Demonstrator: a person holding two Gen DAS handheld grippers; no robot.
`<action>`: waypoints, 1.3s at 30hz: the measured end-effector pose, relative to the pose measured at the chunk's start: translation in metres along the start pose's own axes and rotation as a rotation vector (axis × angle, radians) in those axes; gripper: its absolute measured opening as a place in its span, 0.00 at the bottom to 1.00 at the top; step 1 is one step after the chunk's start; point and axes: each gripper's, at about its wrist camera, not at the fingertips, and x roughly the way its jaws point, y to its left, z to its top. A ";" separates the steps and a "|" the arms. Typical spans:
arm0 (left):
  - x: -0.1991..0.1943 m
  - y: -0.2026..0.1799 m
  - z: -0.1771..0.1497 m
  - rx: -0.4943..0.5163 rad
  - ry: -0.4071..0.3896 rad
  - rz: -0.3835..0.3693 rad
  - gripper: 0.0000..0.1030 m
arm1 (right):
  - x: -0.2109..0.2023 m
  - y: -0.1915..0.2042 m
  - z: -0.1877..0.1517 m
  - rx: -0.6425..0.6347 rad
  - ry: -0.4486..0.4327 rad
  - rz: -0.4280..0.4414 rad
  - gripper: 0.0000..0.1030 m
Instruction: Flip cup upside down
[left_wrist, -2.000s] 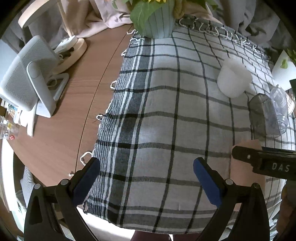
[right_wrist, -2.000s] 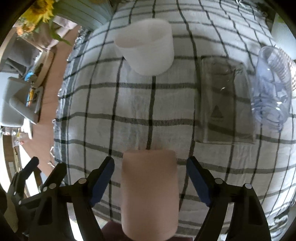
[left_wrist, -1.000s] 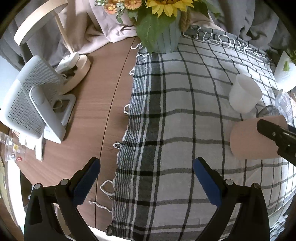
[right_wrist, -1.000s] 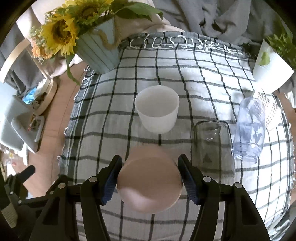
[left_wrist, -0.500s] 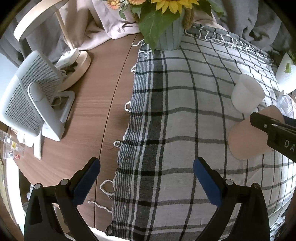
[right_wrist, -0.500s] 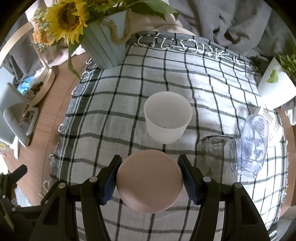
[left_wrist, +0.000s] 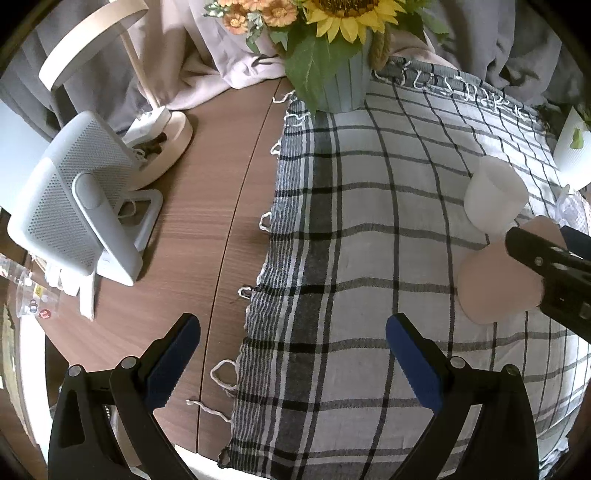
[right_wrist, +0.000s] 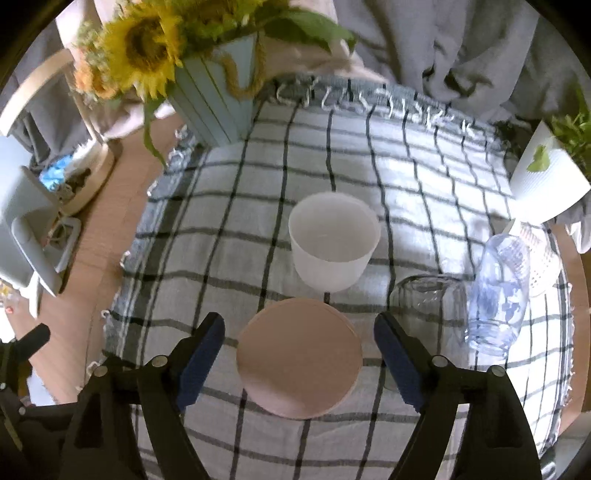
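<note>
The pink, round-bodied plastic cup (right_wrist: 298, 356) is seen standing upside down on the grey-and-white checked cloth (right_wrist: 229, 258), its flat base turned up toward the right wrist camera. It sits between the blue pads of the right gripper (right_wrist: 299, 360), whose fingers are spread wide, with a clear gap on each side of the cup, so nothing is gripped. In the left wrist view the same cup (left_wrist: 495, 280) is seen near the right edge of the cloth, partly covered by the black frame of the right gripper.

Just beyond the pink cup, a white, wide-mouthed plastic cup (right_wrist: 334, 245) stands upright with its opening up. To the right, a clear drinking glass (right_wrist: 428, 299) is seen mouth down, and beside it a clear plastic bottle with blue markings (right_wrist: 496, 291) is found. A pale blue ribbed pot of sunflowers (right_wrist: 218, 99) stands at the far left corner of the cloth, and a white ribbed plant pot (right_wrist: 546, 181) at the far right.

The left gripper (left_wrist: 291, 354) is held over the near left edge of the cloth and the brown wooden table (left_wrist: 207, 206), its fingers wide apart and empty. A white perforated desk fan (left_wrist: 70, 206) is seen on the table at the left.
</note>
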 end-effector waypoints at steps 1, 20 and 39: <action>-0.003 0.000 -0.001 -0.002 -0.005 0.000 1.00 | -0.004 0.000 -0.001 -0.002 -0.009 0.005 0.81; -0.109 -0.031 -0.026 -0.038 -0.223 -0.035 1.00 | -0.142 -0.046 -0.049 0.075 -0.296 -0.031 0.87; -0.191 -0.096 -0.074 -0.023 -0.391 -0.078 1.00 | -0.215 -0.130 -0.123 0.199 -0.375 -0.107 0.87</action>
